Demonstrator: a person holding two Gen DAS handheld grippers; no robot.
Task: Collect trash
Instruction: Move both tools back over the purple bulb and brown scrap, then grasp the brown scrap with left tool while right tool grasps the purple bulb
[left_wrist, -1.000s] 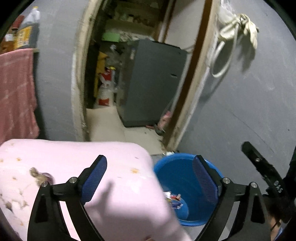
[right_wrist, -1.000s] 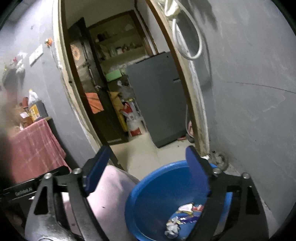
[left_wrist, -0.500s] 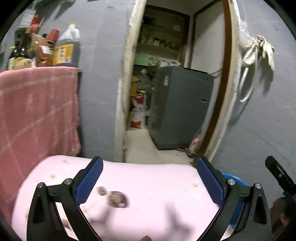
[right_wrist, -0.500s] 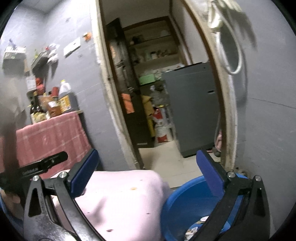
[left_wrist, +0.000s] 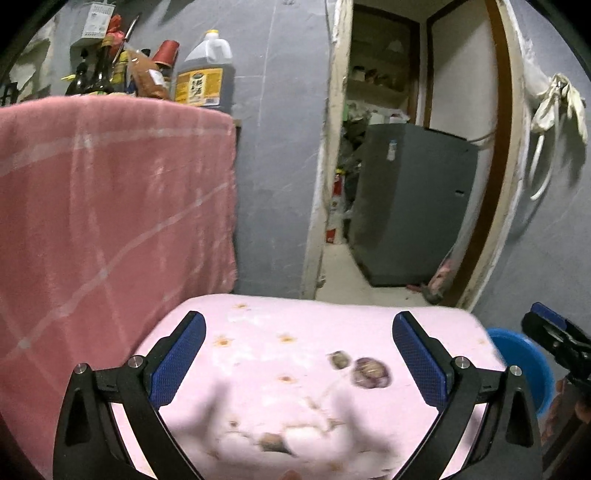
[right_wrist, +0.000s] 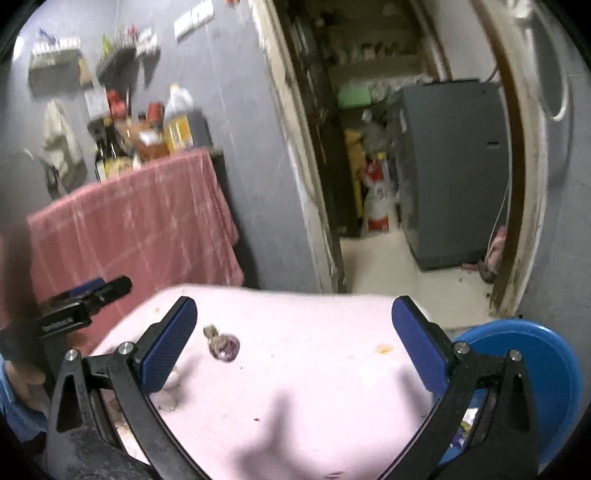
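Since a second ago both my views have swung left, away from the blue tub and onto the pink-covered table, and both pairs of jaws have spread wider. My left gripper (left_wrist: 297, 354) now hangs over the pink cloth (left_wrist: 258, 369) with its jaws spread wide and nothing between the pads. A purple scrap (left_wrist: 371, 372) lies on the cloth inside the gap, nearer the right-hand pad, with a smaller greyish scrap (left_wrist: 340, 359) just beside it on its left. Closer to the camera there is a brownish bit (left_wrist: 273, 442) and some pale crumbs, but that patch is blurred and I cannot say what they are. My right gripper (right_wrist: 293, 339) also stands fully apart and holds nothing. From its camera the purple scrap (right_wrist: 224, 347) sits just inside the left-hand pad, with the small greyish scrap (right_wrist: 209, 330) touching its far edge. The blue tub (right_wrist: 535, 369) stands off the table's right edge, partly behind the right-hand finger, with some wrappers showing at its bottom. In the left camera only a slice of the tub (left_wrist: 517, 354) shows past the cloth's corner, next to the tip of the other gripper. A pink checked towel (left_wrist: 110, 221) hangs over a stand on the left, with bottles (left_wrist: 205, 74) on top.
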